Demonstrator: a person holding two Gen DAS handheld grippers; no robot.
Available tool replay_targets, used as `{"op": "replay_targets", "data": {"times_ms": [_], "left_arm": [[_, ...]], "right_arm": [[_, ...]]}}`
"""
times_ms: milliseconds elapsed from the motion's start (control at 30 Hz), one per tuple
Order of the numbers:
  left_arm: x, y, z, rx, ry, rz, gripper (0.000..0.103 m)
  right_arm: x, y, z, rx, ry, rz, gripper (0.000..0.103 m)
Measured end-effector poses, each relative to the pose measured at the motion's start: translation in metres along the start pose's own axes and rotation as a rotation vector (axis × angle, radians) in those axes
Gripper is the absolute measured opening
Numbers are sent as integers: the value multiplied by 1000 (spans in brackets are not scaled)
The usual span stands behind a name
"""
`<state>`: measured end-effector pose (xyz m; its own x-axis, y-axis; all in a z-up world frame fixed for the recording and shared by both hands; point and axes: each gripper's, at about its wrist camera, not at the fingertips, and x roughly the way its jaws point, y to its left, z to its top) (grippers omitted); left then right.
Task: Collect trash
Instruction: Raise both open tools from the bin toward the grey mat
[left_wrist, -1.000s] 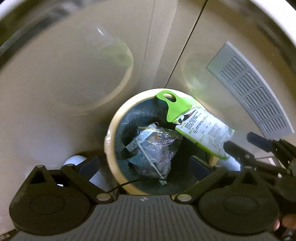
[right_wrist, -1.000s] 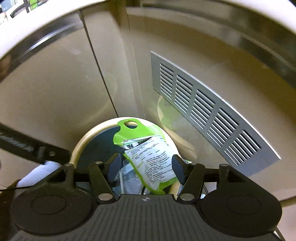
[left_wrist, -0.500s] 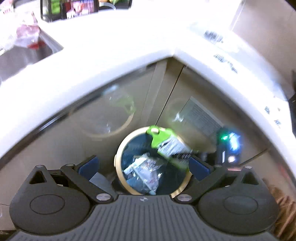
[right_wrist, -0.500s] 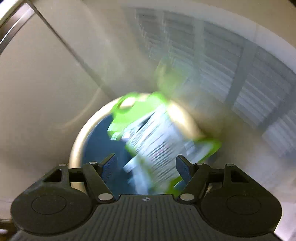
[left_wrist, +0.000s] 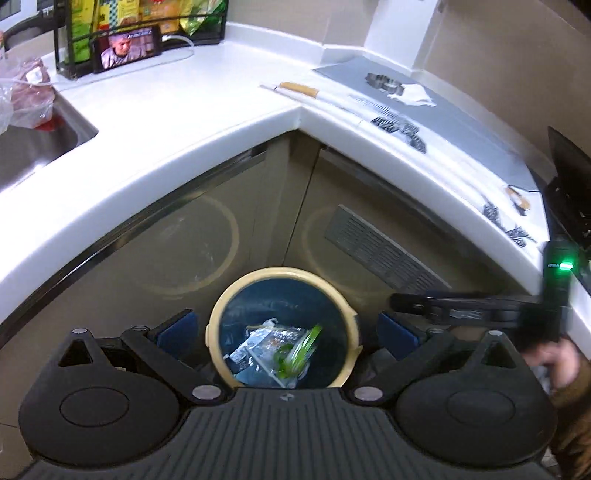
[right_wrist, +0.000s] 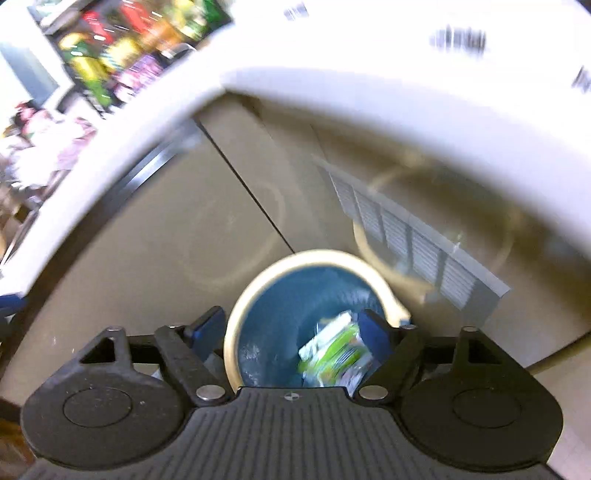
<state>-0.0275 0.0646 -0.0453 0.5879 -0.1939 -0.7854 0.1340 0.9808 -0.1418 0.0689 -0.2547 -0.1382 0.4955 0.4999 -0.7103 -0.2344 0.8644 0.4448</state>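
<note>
A round bin with a cream rim (left_wrist: 221, 314) and a dark liner stands on the floor in the cabinet corner; it also shows in the right wrist view (right_wrist: 236, 325). A green and white packet (left_wrist: 301, 349) lies inside it on a clear wrapper (left_wrist: 258, 343), and it shows blurred in the right wrist view (right_wrist: 332, 354). My left gripper (left_wrist: 286, 328) is open and empty, well above the bin. My right gripper (right_wrist: 291, 328) is open and empty above the bin; its body shows at the right of the left wrist view (left_wrist: 480, 308).
A white L-shaped counter (left_wrist: 207, 110) wraps above the bin. On it lie a phone (left_wrist: 127, 48), a snack rack (left_wrist: 144, 14), paper scraps (left_wrist: 397, 125) and a crumpled tissue (left_wrist: 415, 94). A sink (left_wrist: 33, 144) sits at the left. A grey vent (left_wrist: 384, 251) is in the cabinet door.
The green packet has left my right gripper and dropped into the bin. Both grippers have risen away from the bin, so the counter has come into view.
</note>
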Motion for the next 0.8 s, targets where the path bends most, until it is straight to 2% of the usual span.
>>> {"op": "replay_targets", "data": {"times_ms": [200,367,467,600,800], "left_arm": [[-22,-13,5,39,-71,8,103],[-55,0,10,99,-69,54,103],[-90,12,11,154,-135,150,103],[-114,16,20,151,-219,238,103],[-91,12,48,78,-223,244,103]], "right_arm": [[-72,26,-6,-158,-141,-26,92],[-88,40,-9,-248,-227,-58,94],[-84,42,-4,-219,-237,-42,94],[-89,41,0,-155,-276,-10,94],[-108,45,16,-139,-418,-52,95]]}}
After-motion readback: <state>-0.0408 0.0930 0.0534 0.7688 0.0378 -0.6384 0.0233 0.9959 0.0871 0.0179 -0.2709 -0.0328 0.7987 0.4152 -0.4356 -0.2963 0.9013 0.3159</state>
